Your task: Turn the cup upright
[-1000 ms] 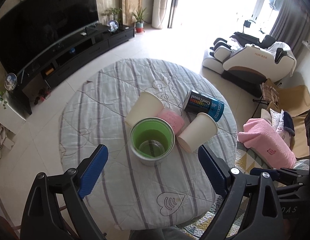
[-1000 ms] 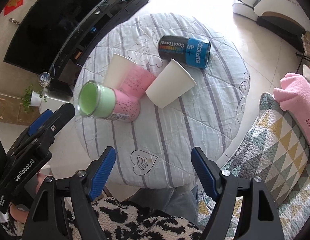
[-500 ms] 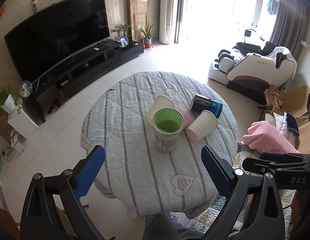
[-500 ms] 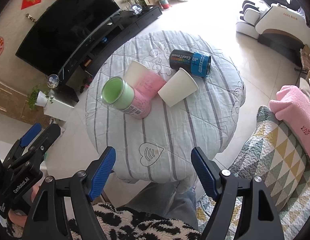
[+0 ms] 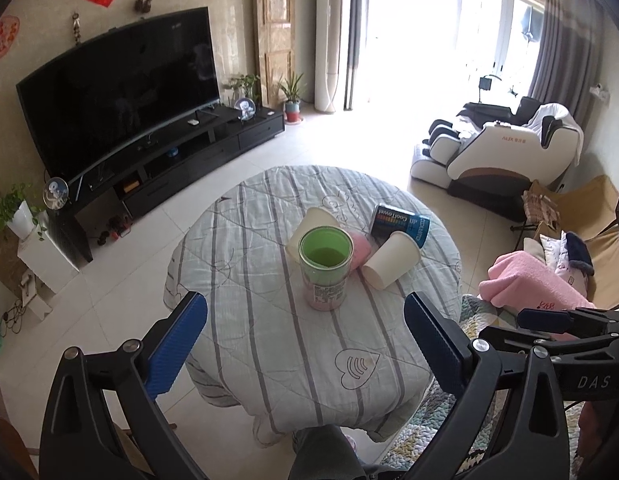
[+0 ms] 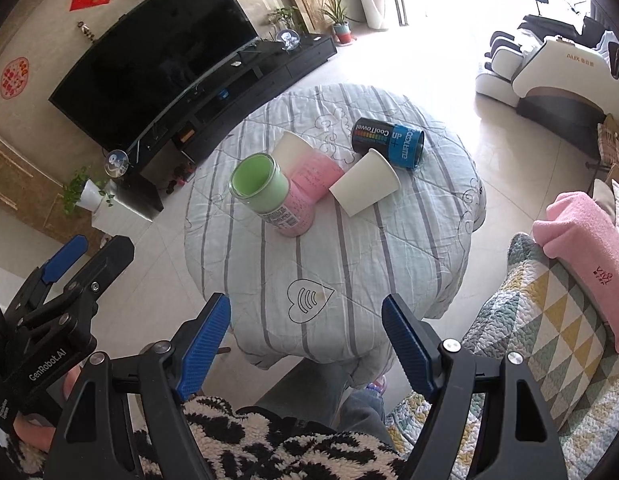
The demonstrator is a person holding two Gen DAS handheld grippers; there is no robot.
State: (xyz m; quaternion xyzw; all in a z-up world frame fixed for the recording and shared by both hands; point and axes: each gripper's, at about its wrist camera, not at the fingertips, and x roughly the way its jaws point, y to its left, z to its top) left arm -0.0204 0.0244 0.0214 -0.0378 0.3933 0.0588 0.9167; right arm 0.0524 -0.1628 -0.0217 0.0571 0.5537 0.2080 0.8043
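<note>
A green and pink cup [image 5: 325, 270] [image 6: 271, 196] stands upright, mouth up, on the round striped table [image 5: 269, 340] [image 6: 349, 264]. Behind it lie a white and pink paper cup [image 5: 315, 222] [image 6: 305, 162], a white paper cup [image 5: 391, 266] [image 6: 365, 188] and a dark blue can [image 5: 401, 224] [image 6: 389, 142], all on their sides. My left gripper [image 5: 305, 344] is open and empty, pulled back over the table's near edge. My right gripper [image 6: 307, 340] is open and empty, also back from the table. The left gripper shows at the left of the right wrist view [image 6: 65, 276].
A TV on a black stand [image 5: 121, 120] is at the far left. A massage chair [image 5: 509, 152] stands at the far right. A sofa with a pink blanket [image 6: 581, 248] and a quilt [image 6: 529, 320] is close on the right. The person's legs [image 6: 309, 396] are below the table edge.
Both grippers have pulled back and up from the table, so the cups look smaller and farther. The green and pink cup stands free where it was.
</note>
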